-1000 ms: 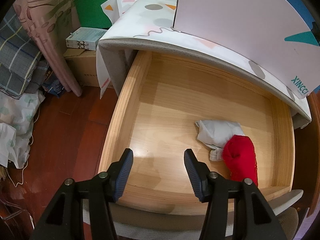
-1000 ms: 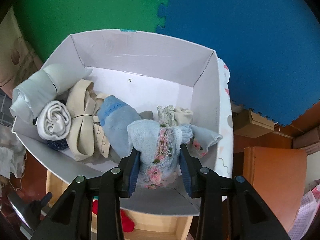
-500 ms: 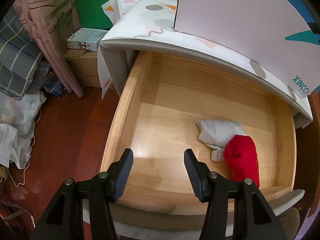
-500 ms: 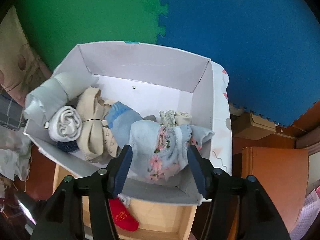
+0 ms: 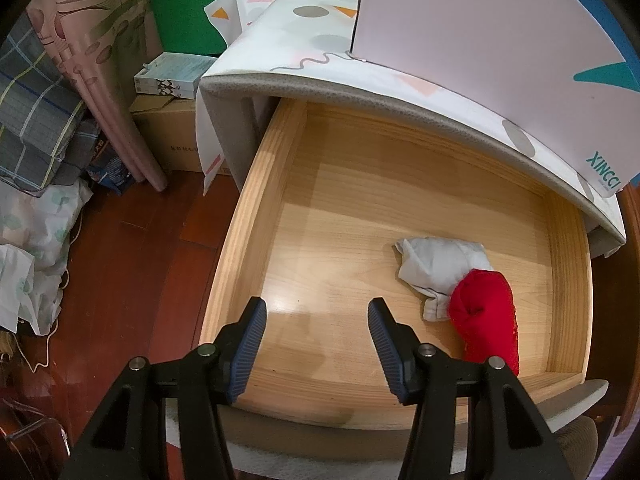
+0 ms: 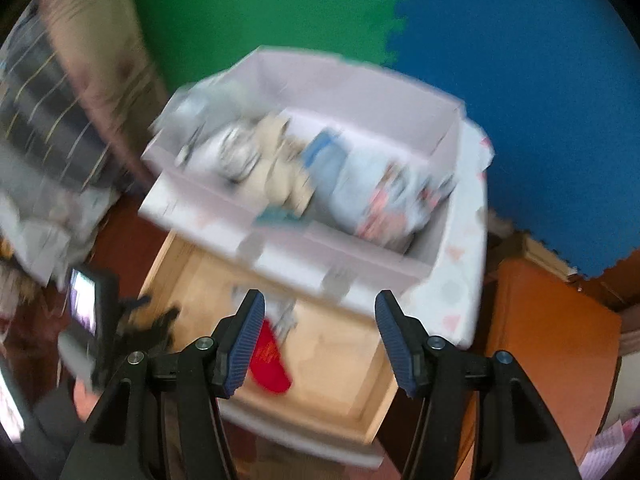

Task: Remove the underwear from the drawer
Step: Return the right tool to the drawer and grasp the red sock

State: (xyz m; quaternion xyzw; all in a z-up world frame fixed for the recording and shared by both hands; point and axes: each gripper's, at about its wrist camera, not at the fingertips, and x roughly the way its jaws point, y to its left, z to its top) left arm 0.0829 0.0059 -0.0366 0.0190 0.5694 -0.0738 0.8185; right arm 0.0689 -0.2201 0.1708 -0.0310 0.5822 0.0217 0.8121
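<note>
The wooden drawer [image 5: 256, 216] is pulled out. A rolled red underwear [image 5: 486, 316] and a crumpled white one [image 5: 436, 266] lie at its right front. My left gripper [image 5: 316, 326] hangs open over the drawer's front left, left of both, empty. In the blurred right wrist view, my right gripper [image 6: 318, 330] stands open and empty above the drawer [image 6: 360, 384], back from the white cardboard box [image 6: 280, 256]. The pale blue floral underwear [image 6: 384, 200] lies in that box among several other rolled pieces. The red underwear [image 6: 270, 364] shows below the left fingertip.
The box sits on a patterned cloth [image 5: 304, 40] over the cabinet top. Green and blue foam mats [image 6: 500, 40] cover the wall. A pink curtain [image 5: 100, 68], plaid bedding [image 5: 36, 120], cardboard boxes [image 5: 168, 136] and an orange-brown cabinet [image 6: 548, 340] surround the drawer. A person's hand holds the other gripper [image 6: 100, 320].
My right gripper let go of the pale blue floral underwear in the box, opened, and drew back and up toward the drawer. The left gripper stayed still.
</note>
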